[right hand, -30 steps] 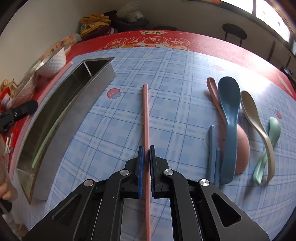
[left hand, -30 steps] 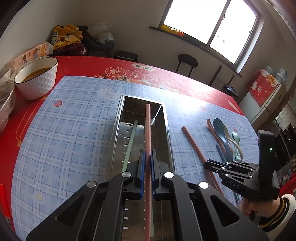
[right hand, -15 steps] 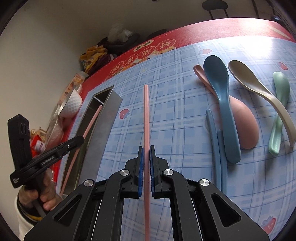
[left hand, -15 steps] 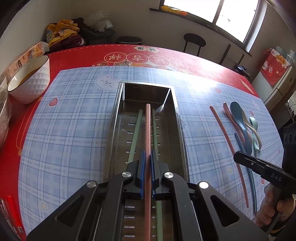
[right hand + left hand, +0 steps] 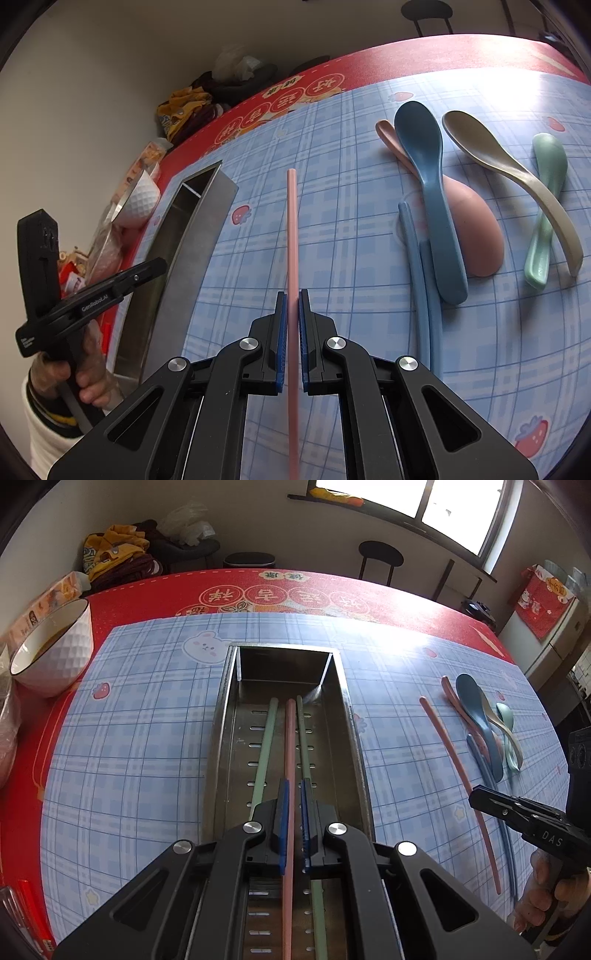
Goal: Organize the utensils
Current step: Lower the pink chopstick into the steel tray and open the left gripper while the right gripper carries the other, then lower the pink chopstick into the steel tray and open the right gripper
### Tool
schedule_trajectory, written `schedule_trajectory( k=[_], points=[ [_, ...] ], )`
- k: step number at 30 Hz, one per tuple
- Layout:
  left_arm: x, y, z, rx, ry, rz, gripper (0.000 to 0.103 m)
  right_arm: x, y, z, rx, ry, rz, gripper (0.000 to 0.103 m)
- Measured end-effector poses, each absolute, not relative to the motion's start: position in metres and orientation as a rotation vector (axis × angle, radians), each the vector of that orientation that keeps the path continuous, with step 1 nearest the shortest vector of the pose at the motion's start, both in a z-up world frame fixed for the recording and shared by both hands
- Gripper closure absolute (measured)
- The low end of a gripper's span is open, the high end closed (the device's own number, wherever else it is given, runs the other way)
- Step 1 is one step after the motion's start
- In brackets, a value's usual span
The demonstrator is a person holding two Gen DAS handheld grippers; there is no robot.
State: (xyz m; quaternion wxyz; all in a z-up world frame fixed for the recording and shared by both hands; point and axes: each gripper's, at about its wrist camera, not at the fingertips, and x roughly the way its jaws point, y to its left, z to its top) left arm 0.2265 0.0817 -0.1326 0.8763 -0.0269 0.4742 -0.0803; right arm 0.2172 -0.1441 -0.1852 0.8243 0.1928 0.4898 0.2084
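My left gripper [image 5: 292, 786] hangs over the steel utensil tray [image 5: 354, 738], its jaws slightly parted around a pink chopstick [image 5: 290, 746] that lies in the tray between two green chopsticks [image 5: 264, 746]. My right gripper [image 5: 291, 299] is shut on a second pink chopstick [image 5: 291, 229] and holds it over the blue checked mat. To its right lie blue chopsticks [image 5: 421, 266] and blue [image 5: 424, 166], pink [image 5: 476, 225], beige [image 5: 509, 170] and green [image 5: 546, 192] spoons. The tray also shows in the right wrist view [image 5: 192, 229].
A white bowl [image 5: 55, 653] with brown liquid stands at the left on the red tablecloth [image 5: 147, 594]. Packets and clothes lie beyond it. Stools stand behind the table's far edge. The spoon group [image 5: 480, 716] lies at the mat's right side.
My left gripper has lowered the pink chopstick into the tray and its jaws have parted a little. My right gripper has lifted the other pink chopstick off the mat.
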Motion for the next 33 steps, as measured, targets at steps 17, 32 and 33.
schedule_trajectory(
  k=[17, 32, 33],
  points=[
    [0.105, 0.125, -0.104, 0.037, 0.563, -0.125, 0.010, 0.212, -0.100, -0.154, 0.440, 1.044, 0.446, 0.097],
    [0.081, 0.160, -0.116, 0.010, 0.415, -0.004, 0.006, 0.233, -0.030, -0.145, 0.473, 1.091, 0.408, 0.097],
    [0.081, 0.160, -0.116, 0.006, 0.417, -0.004, 0.006, 0.236, -0.028, -0.146, 0.484, 1.098, 0.399, 0.097]
  ],
)
